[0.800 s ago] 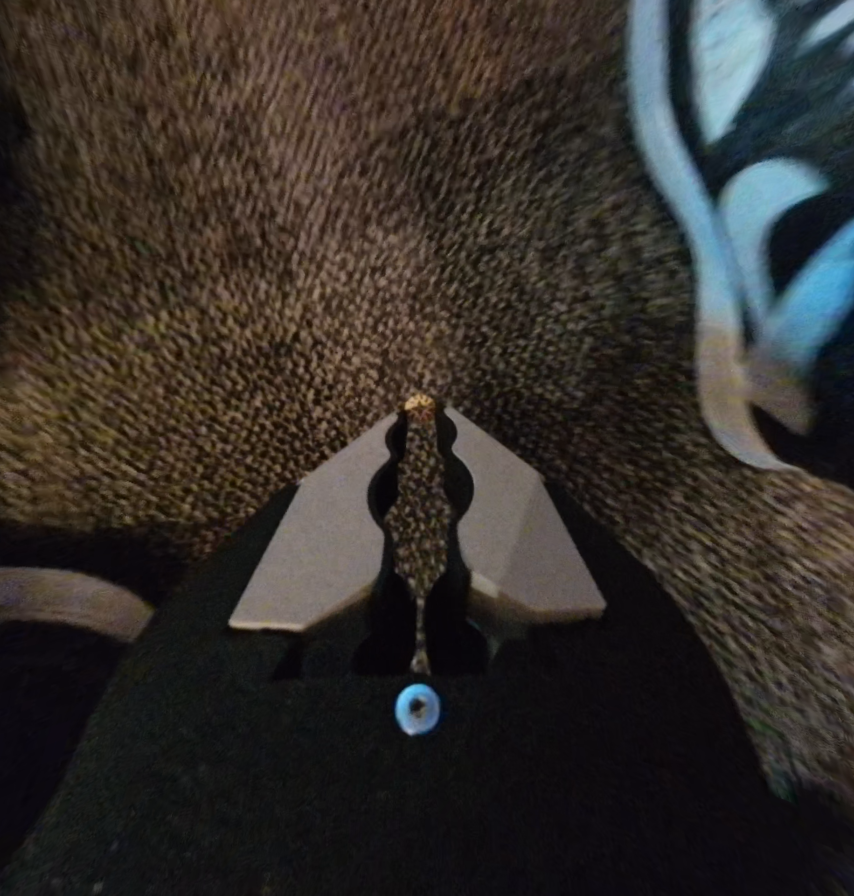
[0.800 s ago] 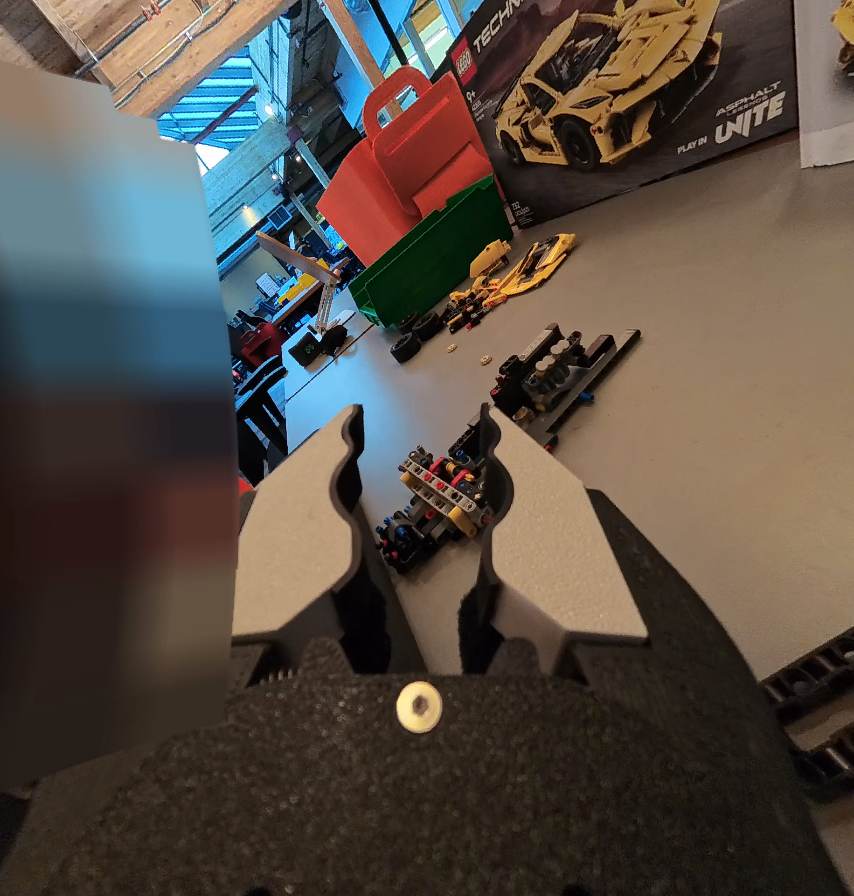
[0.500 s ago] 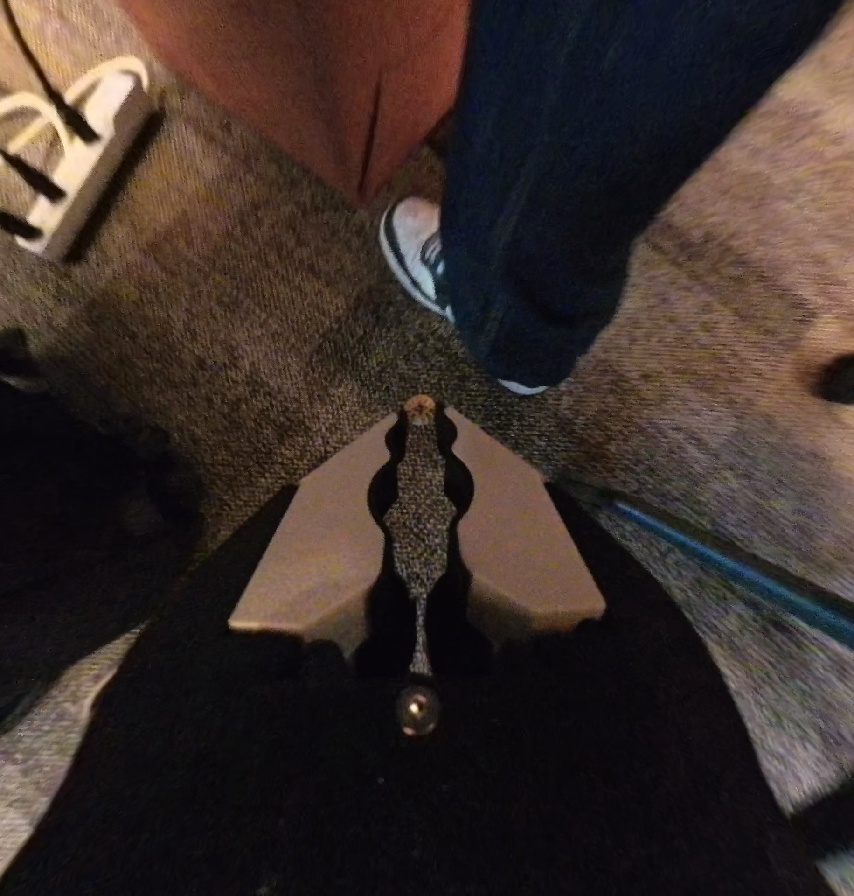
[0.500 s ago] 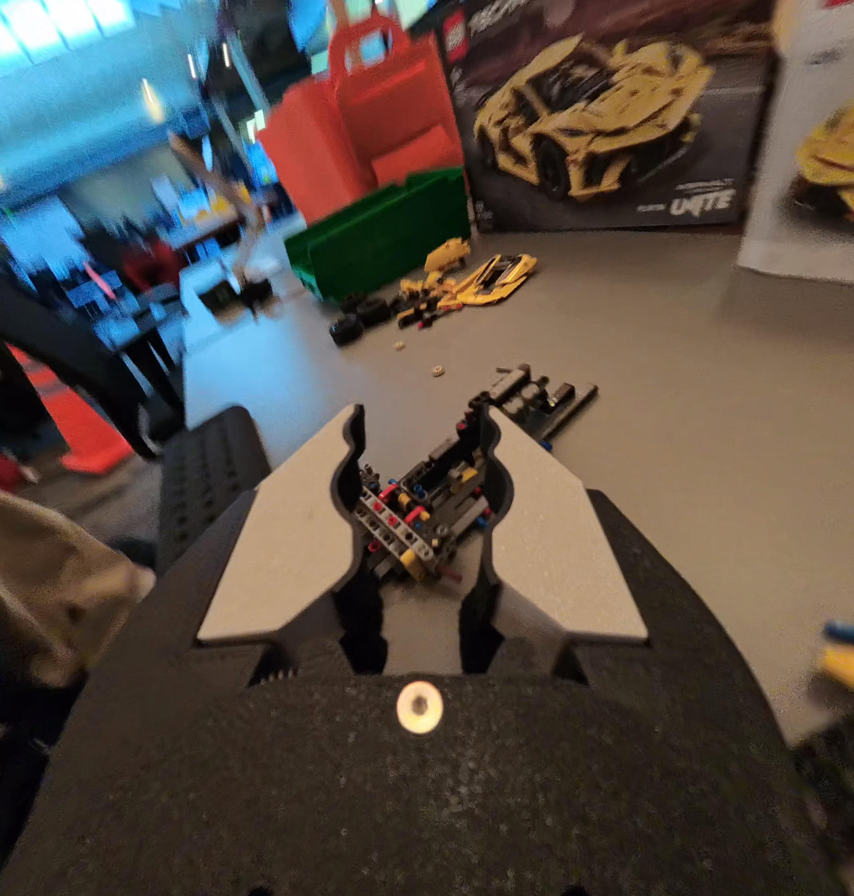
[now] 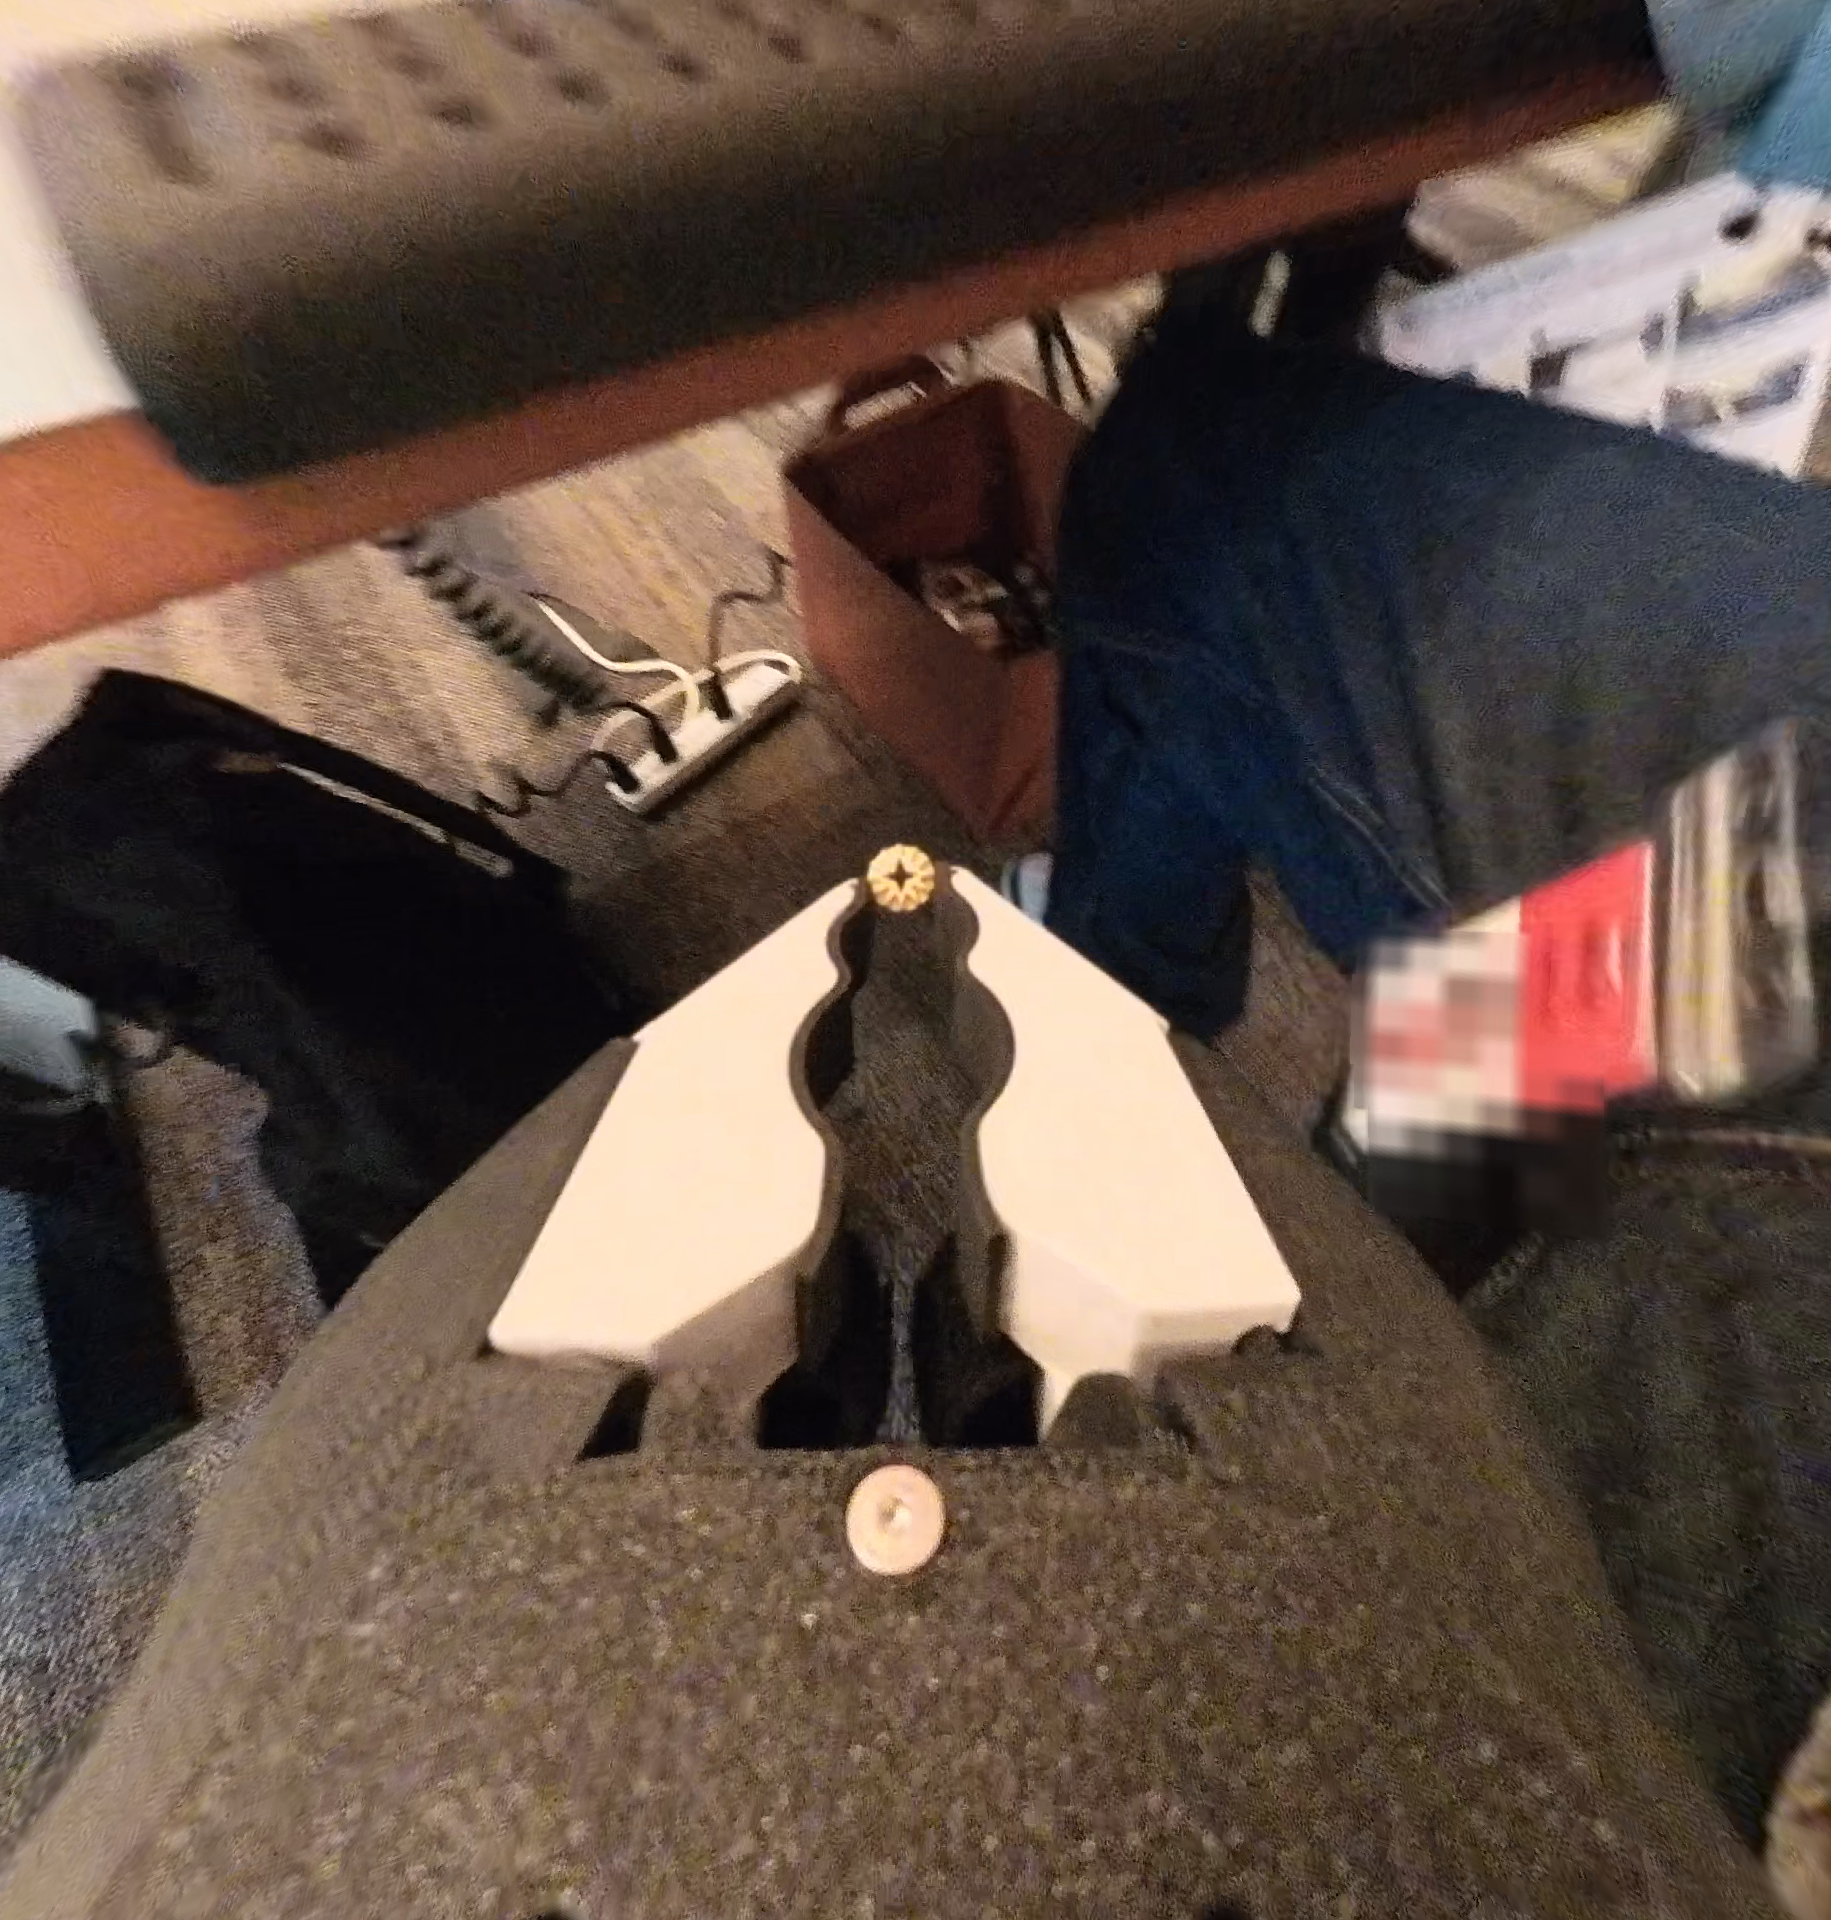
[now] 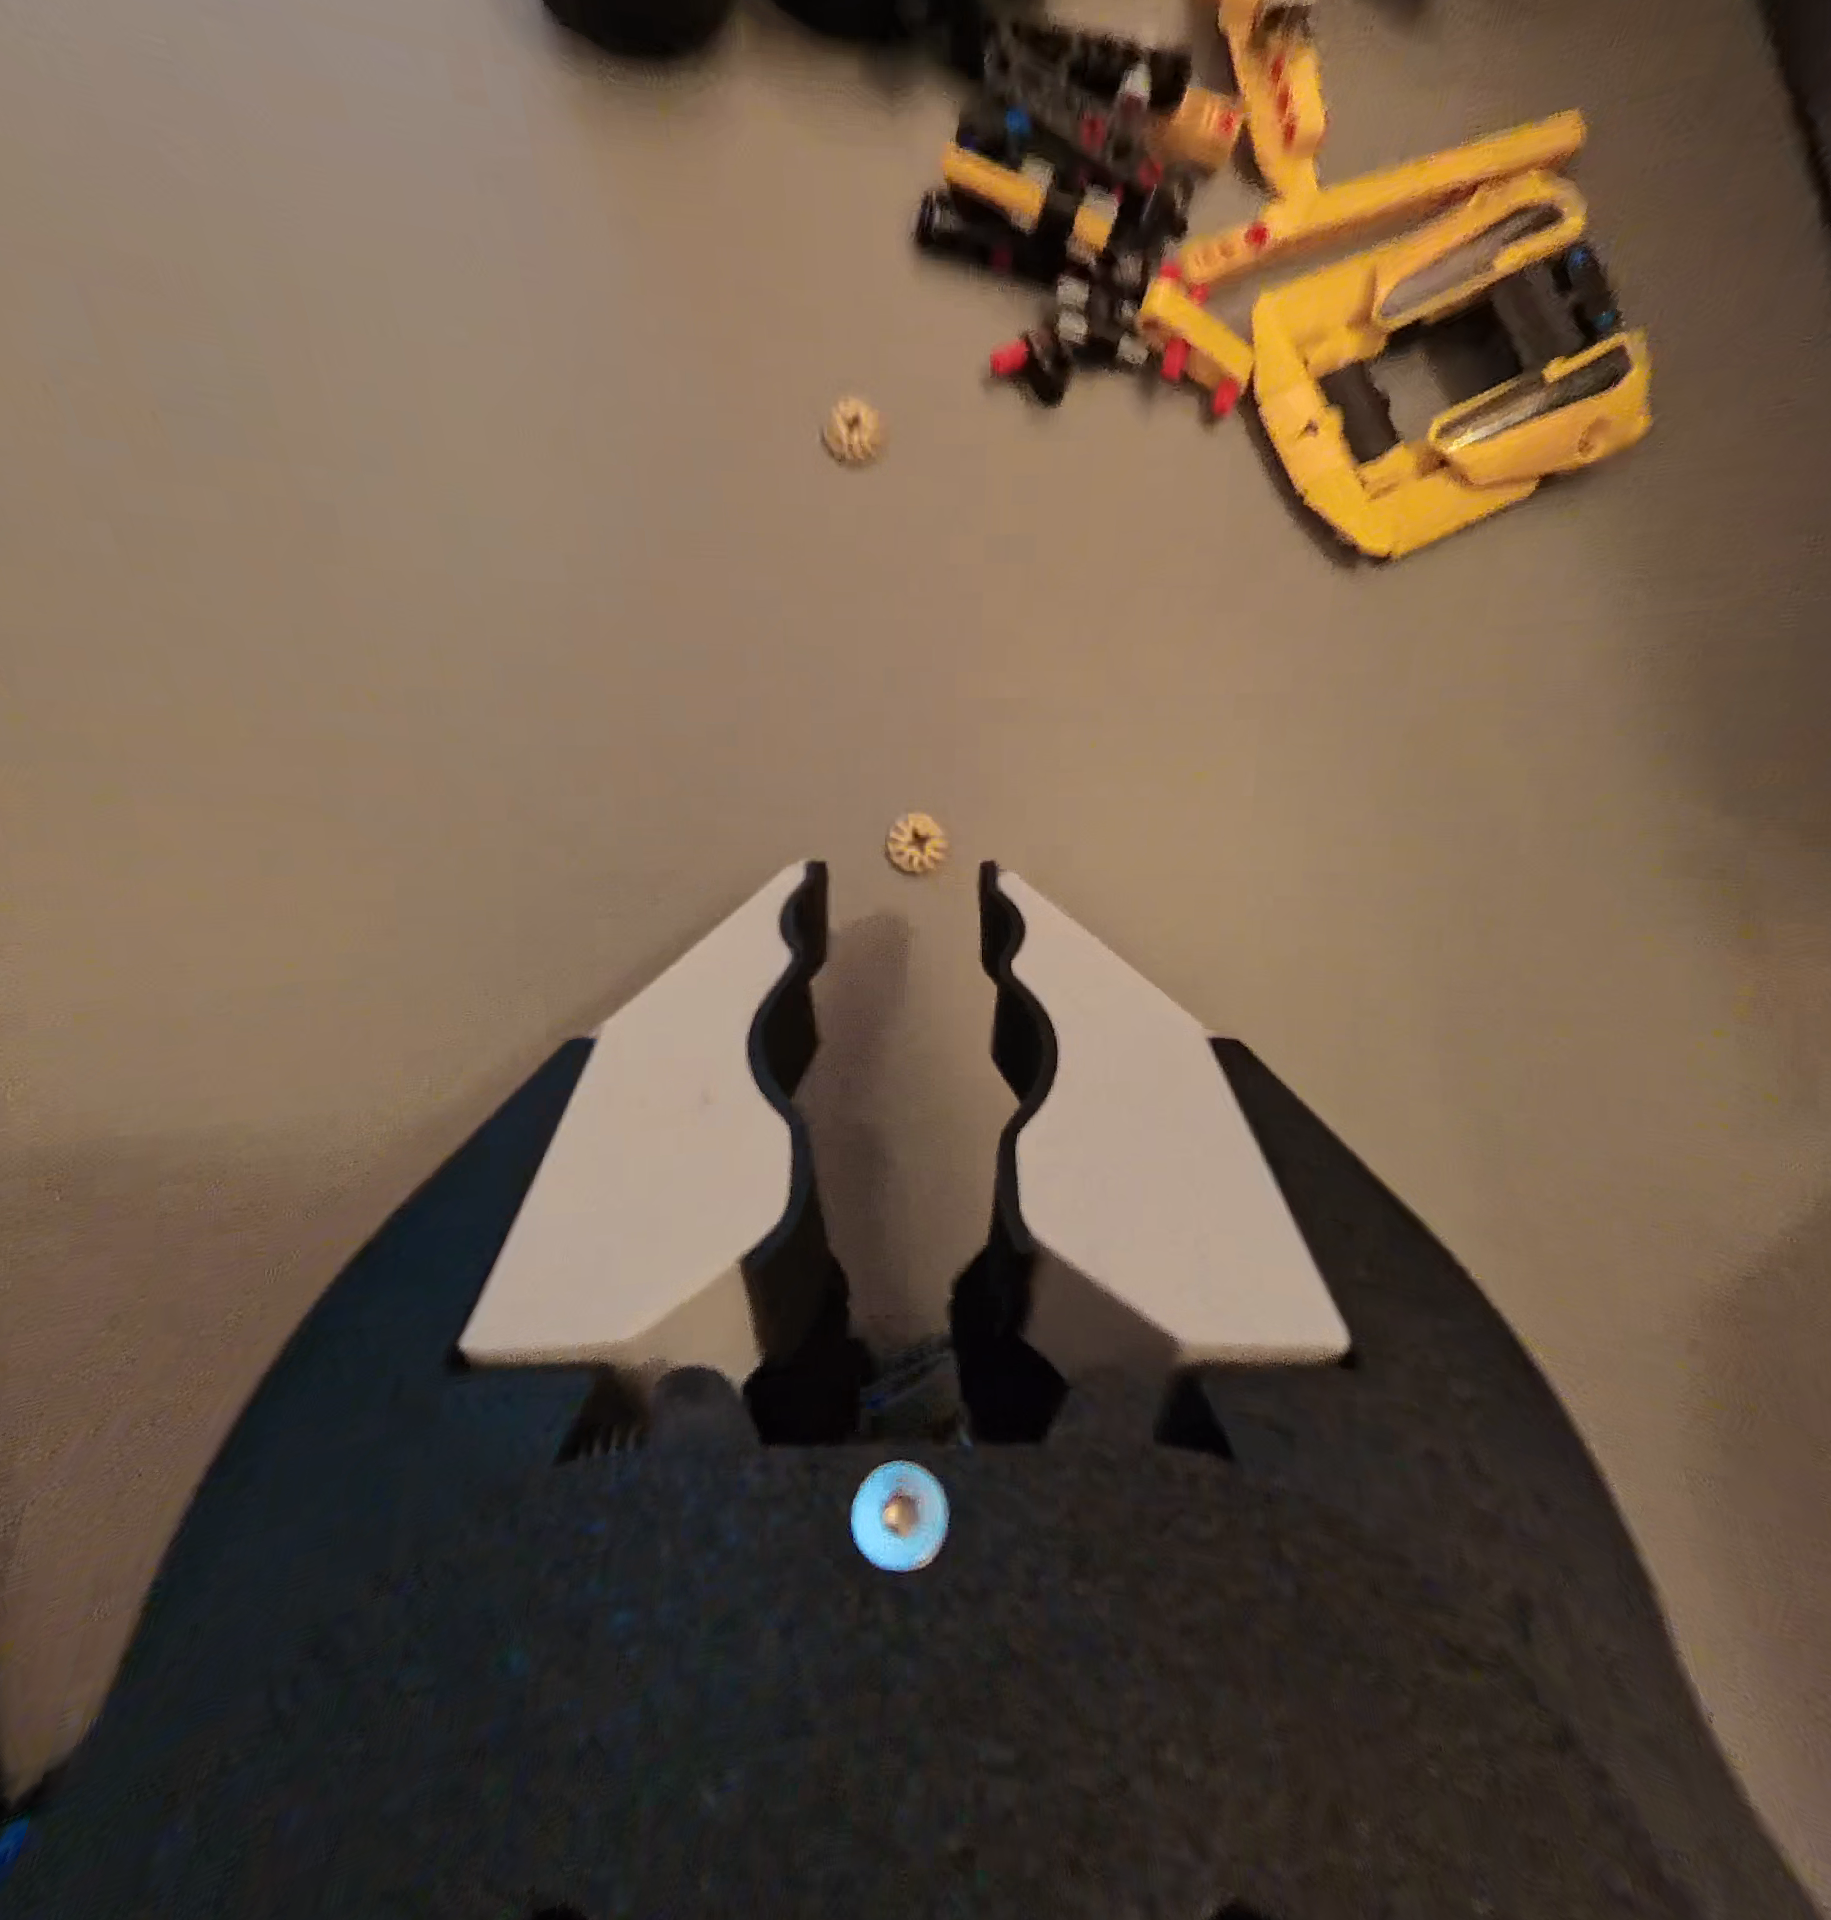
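My left gripper (image 5: 900, 885) is shut on a small tan toothed gear (image 5: 899, 879), pinched at the very fingertips, and held below the table's edge above the carpet. My right gripper (image 6: 900, 868) is open over the grey tabletop (image 6: 371, 675), pointing down. A second tan gear (image 6: 915, 842) lies flat on the table just beyond and between its fingertips. A third tan gear (image 6: 853, 428) lies farther off. A yellow car body section (image 6: 1451, 395) and a black and yellow brick assembly (image 6: 1077, 218) lie at the upper right.
In the left wrist view: the table's red-brown edge (image 5: 267, 468), a white power strip with cables (image 5: 698, 717), a brown bin (image 5: 921, 603), a black bag (image 5: 267, 862), and a person's leg in dark jeans (image 5: 1358, 644). Black wheels show at the right wrist view's top edge (image 6: 641, 21).
The left gripper has risen from close to the carpet and tilted up, still shut on the gear. The right gripper has swung from the black chassis to point down over the loose gear.
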`<control>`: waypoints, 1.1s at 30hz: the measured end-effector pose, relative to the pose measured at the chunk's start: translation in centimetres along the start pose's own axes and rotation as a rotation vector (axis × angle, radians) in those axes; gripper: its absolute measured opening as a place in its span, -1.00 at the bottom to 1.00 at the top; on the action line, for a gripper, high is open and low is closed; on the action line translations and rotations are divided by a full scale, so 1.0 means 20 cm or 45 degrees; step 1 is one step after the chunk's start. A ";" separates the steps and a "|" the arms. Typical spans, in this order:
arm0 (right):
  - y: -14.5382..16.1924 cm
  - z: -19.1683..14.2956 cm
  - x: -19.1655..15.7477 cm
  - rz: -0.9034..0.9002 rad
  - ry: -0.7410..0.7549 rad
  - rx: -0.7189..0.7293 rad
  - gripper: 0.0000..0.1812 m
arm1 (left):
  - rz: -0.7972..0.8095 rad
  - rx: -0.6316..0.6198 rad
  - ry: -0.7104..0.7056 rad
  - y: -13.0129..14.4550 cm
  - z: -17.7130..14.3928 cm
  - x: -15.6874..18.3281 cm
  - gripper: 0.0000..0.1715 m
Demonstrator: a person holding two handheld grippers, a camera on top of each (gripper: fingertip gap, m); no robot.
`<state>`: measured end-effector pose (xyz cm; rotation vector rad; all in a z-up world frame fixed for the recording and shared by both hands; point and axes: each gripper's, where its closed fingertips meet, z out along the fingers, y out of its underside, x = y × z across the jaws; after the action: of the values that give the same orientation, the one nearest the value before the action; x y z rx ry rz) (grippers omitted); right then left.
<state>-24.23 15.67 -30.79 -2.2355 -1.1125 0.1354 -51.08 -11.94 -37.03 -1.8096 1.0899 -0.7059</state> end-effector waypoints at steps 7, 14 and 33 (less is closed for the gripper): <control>0.03 0.07 0.03 -0.016 -0.053 -0.158 -0.68 | 0.002 0.265 -0.107 -0.36 -0.08 -0.18 -0.85; 0.01 0.13 0.00 -0.046 -0.196 -0.215 -0.87 | 0.006 0.421 -0.062 -0.74 -0.05 -0.37 -0.85; 1.45 -1.19 0.42 0.563 0.182 -0.385 -0.87 | 0.185 0.356 0.376 -1.56 0.87 0.02 -0.86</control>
<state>9.32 -2.66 -27.15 -2.6879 -0.5781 -0.0131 -24.75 1.54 -17.05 -1.4036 1.2311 -1.0054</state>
